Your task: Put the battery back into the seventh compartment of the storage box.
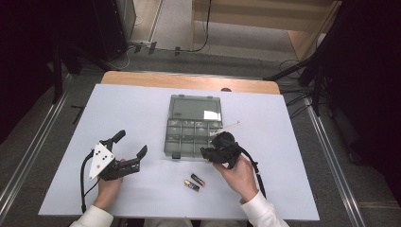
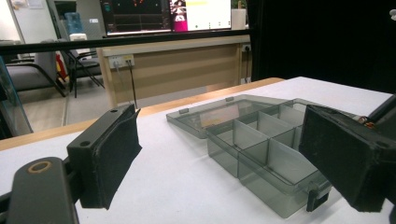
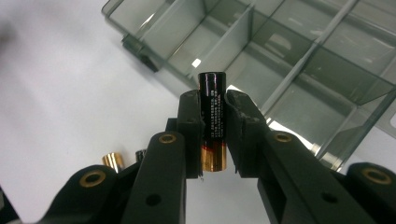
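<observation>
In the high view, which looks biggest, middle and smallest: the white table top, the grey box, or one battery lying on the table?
1. Table top
2. Box
3. Battery

Left tool [image 1: 130, 144] — held in the person's left hand [image 1: 108, 182] low over the surface [image 1: 142, 113] at its near left, jaws spread wide apart, nothing between them, grey three-cornered plate on top. Right tool [image 3: 214, 133] — held in the right hand [image 1: 241, 175] at near centre-right, jaws closed on a battery [image 3: 213, 122], gripped across its body. White sleeves at both wrists.
</observation>
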`<state>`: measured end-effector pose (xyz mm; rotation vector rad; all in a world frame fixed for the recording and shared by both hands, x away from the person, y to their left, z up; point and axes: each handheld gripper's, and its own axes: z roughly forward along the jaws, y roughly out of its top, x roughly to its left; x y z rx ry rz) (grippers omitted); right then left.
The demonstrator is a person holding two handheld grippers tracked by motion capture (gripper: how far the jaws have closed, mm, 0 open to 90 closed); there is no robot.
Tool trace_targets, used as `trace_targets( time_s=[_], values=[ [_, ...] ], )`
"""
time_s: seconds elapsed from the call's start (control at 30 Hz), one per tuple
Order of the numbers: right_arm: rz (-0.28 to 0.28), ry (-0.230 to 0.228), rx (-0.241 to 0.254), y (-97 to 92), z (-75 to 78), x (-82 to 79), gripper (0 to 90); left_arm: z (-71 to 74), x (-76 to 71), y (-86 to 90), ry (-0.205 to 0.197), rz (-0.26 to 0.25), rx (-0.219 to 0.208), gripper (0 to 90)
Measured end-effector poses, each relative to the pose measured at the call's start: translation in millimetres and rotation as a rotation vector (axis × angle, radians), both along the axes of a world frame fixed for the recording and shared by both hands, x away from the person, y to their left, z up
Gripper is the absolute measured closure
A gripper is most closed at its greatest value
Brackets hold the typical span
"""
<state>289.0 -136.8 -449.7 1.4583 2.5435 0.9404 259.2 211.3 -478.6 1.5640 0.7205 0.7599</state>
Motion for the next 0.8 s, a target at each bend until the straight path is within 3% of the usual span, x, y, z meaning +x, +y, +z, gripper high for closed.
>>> trace_targets(
  time_s=[0.27,0.3,0.43,0.47,0.53,0.57,0.6,0.8],
  values=[
    [-0.068,-0.007,0.108,-5.8,-1.1,7.8,77.7,0.2,0.0,0.5,0.003,0.002,-0.002,12.0],
    [-0.097,-0.02,0.15,-8.9,-1.7,10.2,77.7,0.2,0.0,0.6,0.004,0.001,-0.002,12.1],
    [-0.139,-0.032,0.203,-12.6,-3.7,12.1,77.7,0.2,-0.2,0.6,0.004,0.001,-0.001,12.1],
    [-0.163,-0.031,0.25,-15.4,-6.3,14.2,77.7,0.1,-0.1,0.7,0.005,0.002,0.0,12.1],
    [-0.172,-0.032,0.26,-15.9,-7.0,15.0,77.7,0.1,-0.1,0.7,0.005,0.002,0.0,12.1],
    [-0.183,-0.031,0.281,-16.2,-8.2,15.8,77.8,0.1,-0.1,0.7,0.005,0.002,0.0,12.1],
    [-0.198,-0.005,0.336,-17.1,-12.0,18.3,77.8,0.1,0.0,0.7,0.005,0.002,0.0,12.1],
    [-0.246,0.02,0.408,-18.0,-21.1,21.6,77.7,0.1,0.0,0.9,0.004,0.004,0.002,12.0]
  ],
)
